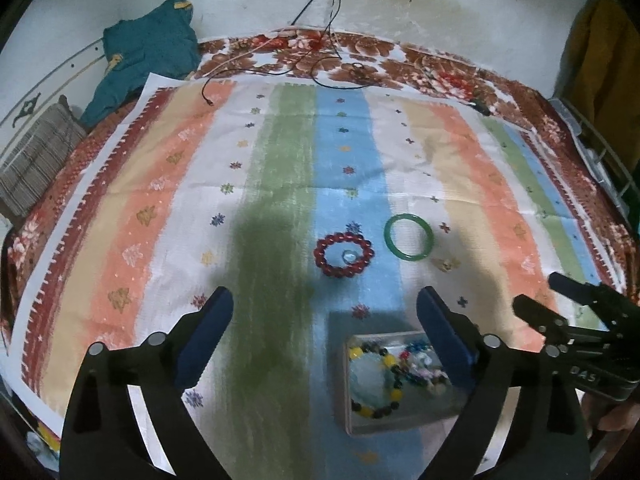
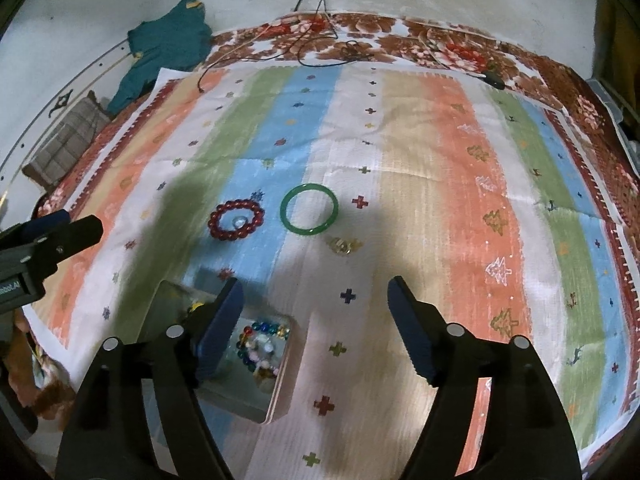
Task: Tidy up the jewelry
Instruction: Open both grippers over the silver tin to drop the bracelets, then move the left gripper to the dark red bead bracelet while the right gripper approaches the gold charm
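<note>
Jaws on both tools stand wide open and grip nothing. The left gripper [image 1: 324, 312] hangs over the green and blue stripes, with the clear box [image 1: 396, 384] under its right finger at about four o'clock. The right gripper [image 2: 316, 300] hovers above the white stripe, the same box at its eight o'clock.

Inside the box lie beaded bracelets [image 1: 380, 376] in yellow, dark and mixed colours, so part of the sorting looks done. Loose pieces remain on the striped cloth [image 2: 480, 184]. From the right gripper, the red bead bracelet [image 2: 237, 221] sits at eleven o'clock with a small clear ring [image 2: 239, 222] inside its loop. The green bangle [image 2: 309, 209] lies just beside it, at twelve o'clock, and a small gold piece [image 2: 342, 246] rests near the bangle's lower right edge.

The bangle looks rigid, smooth and probably brittle; pinching across its band at one side should hold, though a glossy rim may slip. The bead bracelet is likely strung and limp, so it will sag from any grasp point; a pinch over two or three beads seems best. The ring and gold piece are tiny, light and easily pushed aside.

The cloth covers a floral blanket [image 2: 400, 36] on a bed. Thin cables [image 1: 320, 32] trail down a stained pale wall [image 1: 420, 4] at twelve o'clock, and teal clothing [image 1: 148, 52] lies heaped at ten o'clock.
</note>
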A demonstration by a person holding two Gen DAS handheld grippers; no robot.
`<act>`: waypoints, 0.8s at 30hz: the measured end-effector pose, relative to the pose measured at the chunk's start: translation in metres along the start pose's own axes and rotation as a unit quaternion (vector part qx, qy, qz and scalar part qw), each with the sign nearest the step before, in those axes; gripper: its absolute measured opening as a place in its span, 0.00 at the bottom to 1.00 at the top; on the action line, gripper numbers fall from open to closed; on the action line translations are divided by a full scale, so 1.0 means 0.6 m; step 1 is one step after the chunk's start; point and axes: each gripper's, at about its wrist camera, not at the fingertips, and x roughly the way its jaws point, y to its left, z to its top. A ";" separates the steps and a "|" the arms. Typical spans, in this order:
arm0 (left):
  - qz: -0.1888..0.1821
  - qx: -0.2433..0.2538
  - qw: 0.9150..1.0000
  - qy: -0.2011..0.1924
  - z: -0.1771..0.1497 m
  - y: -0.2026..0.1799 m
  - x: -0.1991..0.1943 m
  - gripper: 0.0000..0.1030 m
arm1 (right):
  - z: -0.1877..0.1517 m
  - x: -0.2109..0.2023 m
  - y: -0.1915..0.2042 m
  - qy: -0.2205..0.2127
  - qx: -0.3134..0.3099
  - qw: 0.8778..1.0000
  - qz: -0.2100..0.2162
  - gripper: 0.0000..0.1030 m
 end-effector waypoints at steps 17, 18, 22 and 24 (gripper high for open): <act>0.005 -0.019 0.999 0.043 0.029 0.022 0.094 0.94 | 0.028 0.058 -0.007 0.018 -0.011 1.000 -0.022 0.77; 0.005 -0.019 0.999 0.045 0.029 0.021 0.098 0.94 | 0.030 0.063 -0.008 0.021 -0.010 0.999 -0.022 0.77; -0.003 -0.023 0.998 0.054 0.033 0.022 0.121 0.94 | 0.035 0.083 -0.011 0.032 -0.009 0.999 -0.025 0.77; -0.007 -0.027 0.998 0.057 0.036 0.023 0.130 0.93 | 0.037 0.090 -0.014 0.035 -0.006 0.999 -0.024 0.77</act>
